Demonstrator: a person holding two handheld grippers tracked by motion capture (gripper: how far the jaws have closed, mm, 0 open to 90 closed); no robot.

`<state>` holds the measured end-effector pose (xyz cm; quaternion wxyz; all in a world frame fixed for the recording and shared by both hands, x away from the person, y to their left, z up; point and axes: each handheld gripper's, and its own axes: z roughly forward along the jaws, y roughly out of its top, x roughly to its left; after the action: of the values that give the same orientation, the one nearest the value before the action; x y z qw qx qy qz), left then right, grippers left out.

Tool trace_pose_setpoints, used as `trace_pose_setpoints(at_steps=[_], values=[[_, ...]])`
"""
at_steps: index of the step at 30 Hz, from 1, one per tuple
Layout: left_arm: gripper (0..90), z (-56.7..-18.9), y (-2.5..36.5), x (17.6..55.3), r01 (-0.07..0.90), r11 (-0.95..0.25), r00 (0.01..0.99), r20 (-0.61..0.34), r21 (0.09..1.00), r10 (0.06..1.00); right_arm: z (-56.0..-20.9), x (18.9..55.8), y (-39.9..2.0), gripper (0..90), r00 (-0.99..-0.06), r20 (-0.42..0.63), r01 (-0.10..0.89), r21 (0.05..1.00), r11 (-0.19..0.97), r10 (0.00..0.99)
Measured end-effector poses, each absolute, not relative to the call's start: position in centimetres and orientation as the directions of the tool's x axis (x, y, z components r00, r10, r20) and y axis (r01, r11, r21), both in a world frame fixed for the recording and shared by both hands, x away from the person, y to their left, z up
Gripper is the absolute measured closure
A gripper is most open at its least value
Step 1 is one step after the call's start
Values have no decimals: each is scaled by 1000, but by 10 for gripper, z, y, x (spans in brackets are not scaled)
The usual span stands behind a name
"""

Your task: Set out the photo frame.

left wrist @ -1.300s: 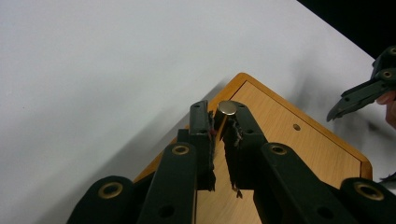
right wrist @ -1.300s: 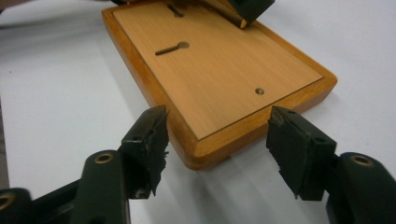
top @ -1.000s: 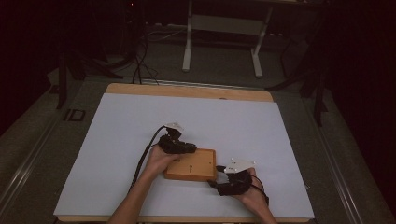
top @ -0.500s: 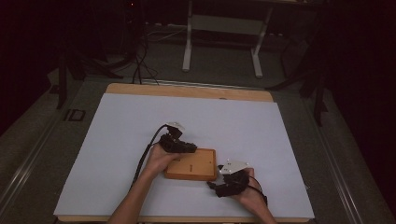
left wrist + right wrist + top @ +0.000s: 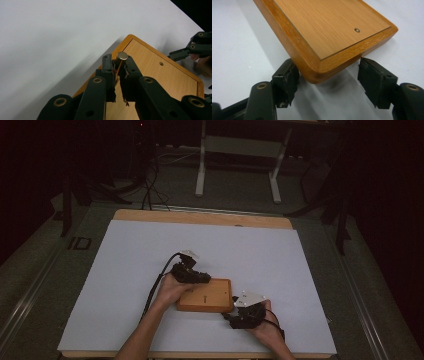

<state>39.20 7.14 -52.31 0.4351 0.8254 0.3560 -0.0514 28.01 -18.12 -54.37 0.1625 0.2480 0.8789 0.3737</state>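
Observation:
A flat wooden box (image 5: 206, 296) lies on the white table (image 5: 150, 250), near its front edge. My left gripper (image 5: 202, 279) reaches over the box's far left corner. In the left gripper view the left gripper (image 5: 119, 63) is shut on a small brass knob (image 5: 122, 55) that stands up at the edge of the box (image 5: 155, 75). My right gripper (image 5: 231, 315) sits at the box's near right corner. In the right gripper view the right gripper (image 5: 328, 75) stands open, and the rounded corner of the box (image 5: 319, 27) pokes in between its pads.
The table's wooden far edge (image 5: 200, 216) borders a dark floor with a metal stand (image 5: 237, 145) and cables behind it. A cable (image 5: 157, 280) trails back from the left gripper. Bare white table surface lies to the left, right and beyond the box.
The right gripper has crept a little to the left, closer to the box's corner. The left gripper and the box have stayed where they were.

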Motion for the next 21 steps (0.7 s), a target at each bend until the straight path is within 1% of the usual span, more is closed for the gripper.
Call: trace_pose_setpoints(at_steps=[4, 7, 14, 18, 21], values=[[837, -522, 71, 393, 629, -376, 744, -386, 681, 546, -543, 278, -180, 364, -810, -164, 278, 738, 615, 563], [840, -521, 72, 393, 623, -386, 748, -374, 681, 548, -541, 277, -180, 365, -807, -180, 261, 747, 612, 563], [844, -515, 75, 389, 615, -409, 760, -369, 674, 535, -532, 272, -182, 378, -812, -180, 221, 786, 578, 555], [847, -514, 75, 387, 593, -425, 778, -351, 683, 522, -528, 270, -184, 380, -812, -190, 196, 801, 566, 551], [847, -514, 77, 386, 594, -412, 777, -361, 691, 515, -527, 270, -185, 379, -811, -188, 190, 810, 554, 554]])
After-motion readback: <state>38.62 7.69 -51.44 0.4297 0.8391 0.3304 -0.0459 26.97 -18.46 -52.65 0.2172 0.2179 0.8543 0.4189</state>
